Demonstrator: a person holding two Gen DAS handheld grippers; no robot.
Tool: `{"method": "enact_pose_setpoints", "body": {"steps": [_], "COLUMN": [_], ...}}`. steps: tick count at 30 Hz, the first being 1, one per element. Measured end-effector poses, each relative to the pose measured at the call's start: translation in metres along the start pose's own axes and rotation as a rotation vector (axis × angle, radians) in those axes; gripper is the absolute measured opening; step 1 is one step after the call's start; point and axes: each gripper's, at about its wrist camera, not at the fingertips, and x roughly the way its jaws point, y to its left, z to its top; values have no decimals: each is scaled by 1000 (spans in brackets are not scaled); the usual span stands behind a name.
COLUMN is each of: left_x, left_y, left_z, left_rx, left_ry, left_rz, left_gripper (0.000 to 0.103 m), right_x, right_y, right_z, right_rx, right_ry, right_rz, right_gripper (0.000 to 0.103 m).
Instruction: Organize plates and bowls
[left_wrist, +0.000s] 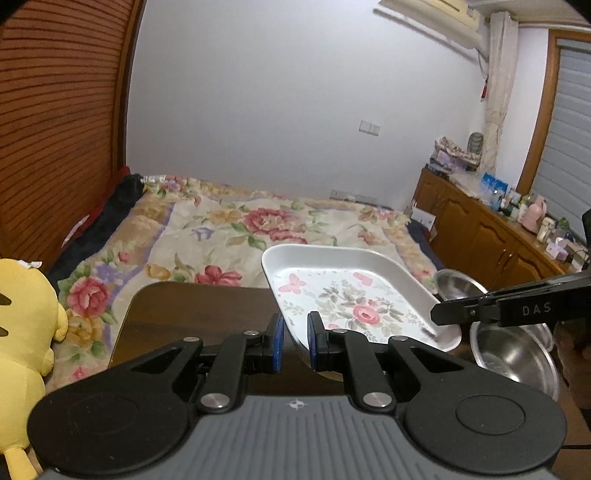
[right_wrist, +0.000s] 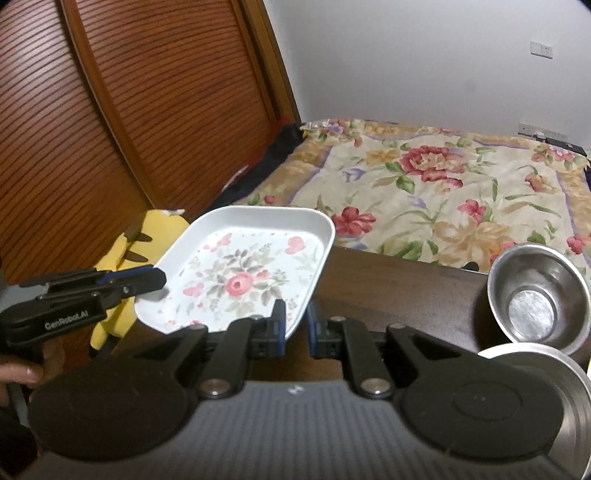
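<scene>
A white square plate (left_wrist: 354, 291) with a pink rose print hangs tilted above the dark wooden table (left_wrist: 192, 314). My left gripper (left_wrist: 295, 336) is shut on its near rim. My right gripper (left_wrist: 437, 314) reaches in from the right and clamps the plate's right corner. In the right wrist view the plate (right_wrist: 251, 258) has its near corner pinched by my right gripper (right_wrist: 296, 325), while my left gripper (right_wrist: 160, 280) bites the left corner. Two steel bowls (left_wrist: 458, 288) (left_wrist: 517, 354) stand on the table to the right; one bowl (right_wrist: 535, 295) is upright and empty.
A second steel bowl (right_wrist: 554, 406) lies half hidden behind my right gripper's body. A bed with a floral blanket (left_wrist: 240, 229) lies beyond the table. A yellow plush toy (left_wrist: 22, 332) sits at the left, a wooden cabinet (left_wrist: 480, 236) with bottles at the right.
</scene>
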Motion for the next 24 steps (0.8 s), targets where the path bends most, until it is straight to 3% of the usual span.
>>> {"method": "enact_pose_setpoints", "body": {"steps": [10,24], "left_x": [-42,-76], "left_y": [-15,-26], "left_z": [-5,-27], "left_rx": [20,37], "left_ry": [-48,-55], "left_rz": [-6,-5], "left_gripper": [16,16], "right_x": [-34,-61], "right_y": [13,21], "right_z": [-14,-43], "right_rx": [-16,-6], "right_ry": [-49,-83], "right_rz": [4,32], "right_gripper": [13,13]}}
